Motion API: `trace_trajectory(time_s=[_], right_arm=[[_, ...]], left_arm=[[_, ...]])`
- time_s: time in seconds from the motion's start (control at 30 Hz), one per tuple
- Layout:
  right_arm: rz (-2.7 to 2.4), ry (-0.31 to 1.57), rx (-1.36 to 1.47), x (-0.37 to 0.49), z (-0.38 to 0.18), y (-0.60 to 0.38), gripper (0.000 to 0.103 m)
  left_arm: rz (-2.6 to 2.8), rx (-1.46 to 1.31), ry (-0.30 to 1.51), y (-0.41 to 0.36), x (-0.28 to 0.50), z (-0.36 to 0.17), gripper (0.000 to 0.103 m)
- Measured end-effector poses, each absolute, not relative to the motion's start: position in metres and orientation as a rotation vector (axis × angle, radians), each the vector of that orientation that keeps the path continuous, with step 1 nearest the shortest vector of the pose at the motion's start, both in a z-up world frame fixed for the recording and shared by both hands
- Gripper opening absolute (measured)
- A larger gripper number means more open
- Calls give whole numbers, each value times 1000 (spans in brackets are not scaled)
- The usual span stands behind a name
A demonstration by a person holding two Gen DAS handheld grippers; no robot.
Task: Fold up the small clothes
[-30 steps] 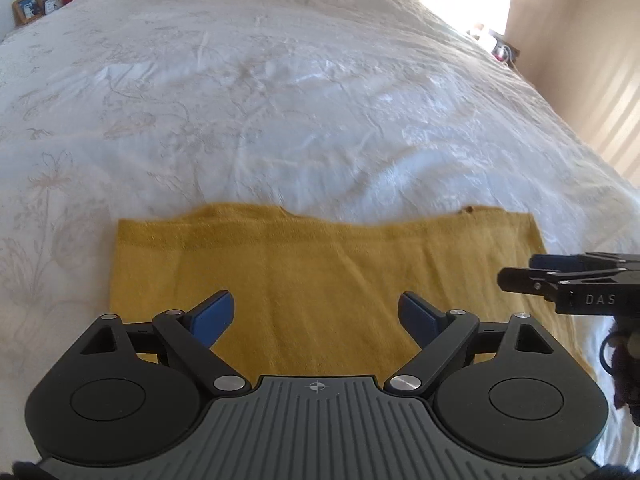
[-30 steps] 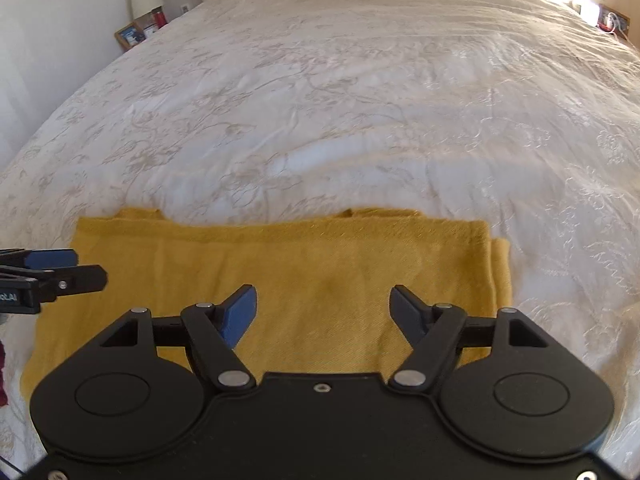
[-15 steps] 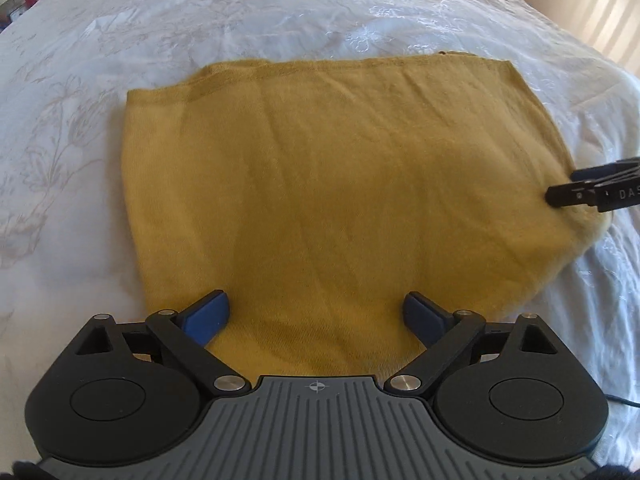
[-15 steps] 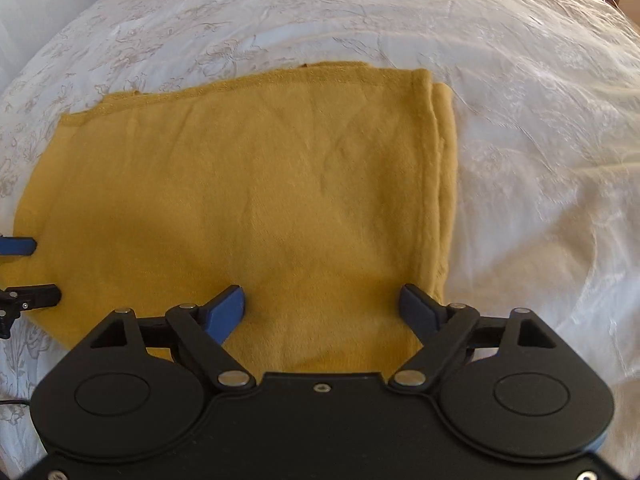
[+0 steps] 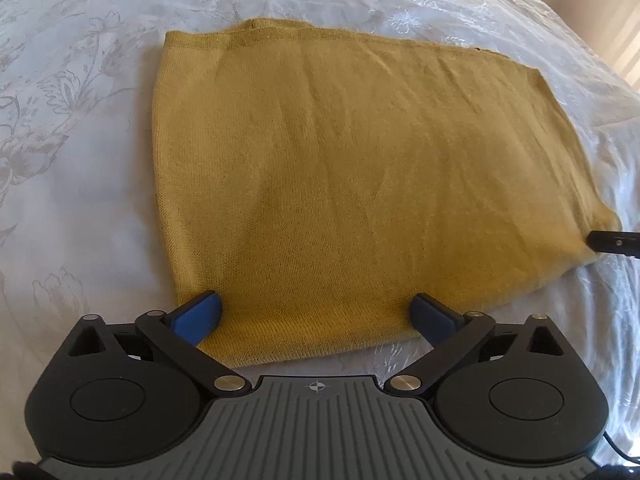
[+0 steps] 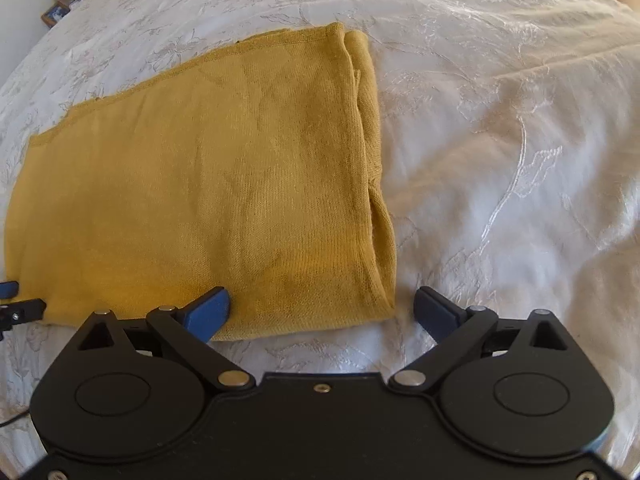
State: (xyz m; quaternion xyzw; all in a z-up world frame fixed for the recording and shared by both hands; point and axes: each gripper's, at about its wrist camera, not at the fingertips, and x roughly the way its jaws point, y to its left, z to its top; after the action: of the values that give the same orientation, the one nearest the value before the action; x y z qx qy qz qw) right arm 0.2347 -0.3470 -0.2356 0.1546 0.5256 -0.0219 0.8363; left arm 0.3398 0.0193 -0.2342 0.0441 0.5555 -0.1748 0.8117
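Left wrist view: mustard-yellow knit garment (image 5: 360,168), folded into a rough rectangle, flat on a white bedspread (image 5: 72,140) with embroidered floral relief. Fine ribbed weave, soft creases running toward 12 o'clock, hemmed far edge. Left gripper (image 5: 316,316) with jaws spread wide, just been opening, blue pads resting over the near hem, nothing clamped between them; left pad at the garment's near-left corner, right pad just inside the near-right stretch. Bare bedspread at 9 o'clock and beyond the far hem at 12. At 3 o'clock, a black fingertip of the right gripper (image 5: 614,242) at the cloth's right corner.

Right wrist view: same garment (image 6: 208,184) filling 9 to 12 o'clock, its right edge a stack of layered folds, slightly puckered. Right gripper (image 6: 322,310) with jaws apart, just been opening, straddling the near-right corner: left pad over the knit, right pad over bare bedspread (image 6: 520,160), gripping nothing. Wide, rumpled open bedding from 1 to 4 o'clock. Left gripper's tip (image 6: 18,300) at 9 o'clock by the near hem. Picture frame (image 6: 56,12) at 11 o'clock, beyond the bed.
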Motion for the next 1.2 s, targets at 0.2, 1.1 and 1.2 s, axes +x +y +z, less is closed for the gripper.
trace_trajectory(time_s=[0.2, 1.1, 1.2], right_arm=[[-44, 1035, 538, 214, -232, -373, 82], [-27, 1106, 530, 221, -245, -392, 28], [-10, 1102, 544, 220, -247, -396, 36]], left_arm=[[-367, 62, 1190, 22, 335, -226, 103], [-365, -19, 1248, -68, 338, -219, 103], [-352, 89, 1270, -79, 332, -236, 103]])
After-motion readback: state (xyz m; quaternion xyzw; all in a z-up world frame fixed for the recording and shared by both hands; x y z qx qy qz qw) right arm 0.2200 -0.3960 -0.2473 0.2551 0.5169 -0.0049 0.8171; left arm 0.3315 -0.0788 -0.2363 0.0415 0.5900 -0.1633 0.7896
